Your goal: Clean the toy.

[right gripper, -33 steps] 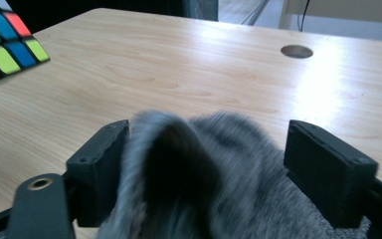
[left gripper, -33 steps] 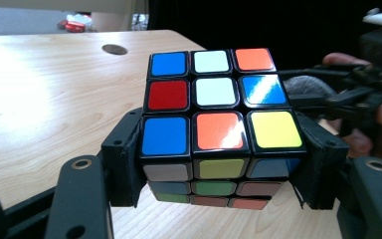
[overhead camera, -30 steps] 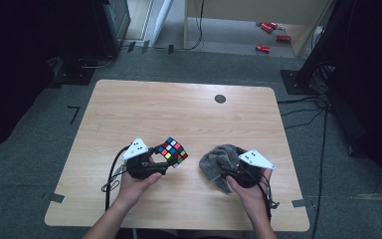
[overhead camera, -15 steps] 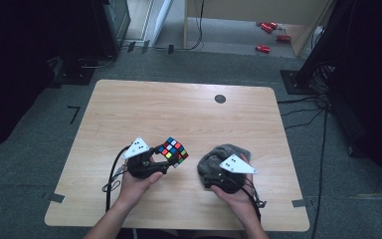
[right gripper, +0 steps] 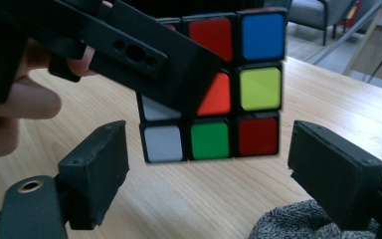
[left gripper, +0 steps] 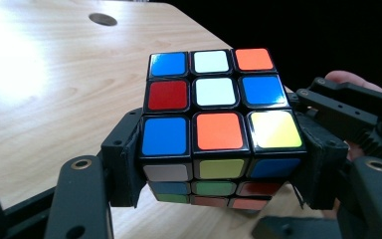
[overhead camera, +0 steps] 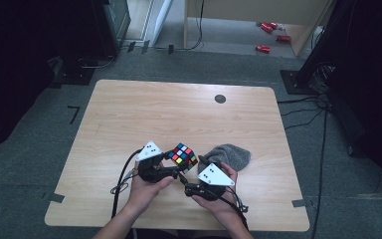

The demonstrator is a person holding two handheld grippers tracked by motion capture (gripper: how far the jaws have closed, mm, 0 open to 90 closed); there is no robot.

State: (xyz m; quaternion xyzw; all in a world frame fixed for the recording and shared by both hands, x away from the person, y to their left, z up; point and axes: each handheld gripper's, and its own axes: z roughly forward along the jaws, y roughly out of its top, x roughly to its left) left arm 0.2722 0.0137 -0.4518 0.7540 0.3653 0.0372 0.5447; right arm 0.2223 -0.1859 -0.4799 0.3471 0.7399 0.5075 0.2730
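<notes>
A scrambled Rubik's cube point(overhead camera: 183, 155) is held just above the wooden table point(overhead camera: 179, 109) near its front edge. My left gripper point(overhead camera: 171, 167) is shut on it. In the left gripper view the two black pads point(left gripper: 124, 169) clamp the lower layers of the cube point(left gripper: 219, 124) from both sides. My right gripper point(overhead camera: 191, 183) sits just right of the left one, pointing at the cube. In the right gripper view it point(right gripper: 216, 174) stands open. Its pads point(right gripper: 97, 169) are spread wide, with the cube point(right gripper: 238, 99) a little ahead of them and nothing between them.
A crumpled grey cloth point(overhead camera: 229, 154) lies on the table right of the cube, its edge under my right gripper point(right gripper: 288, 224). A black round grommet point(overhead camera: 220, 98) sits at the table's far side. Red items point(overhead camera: 271, 30) lie on the floor beyond.
My right gripper has moved left off the grey cloth and now faces the cube. The cloth lies uncovered. The left gripper and cube have stayed in place.
</notes>
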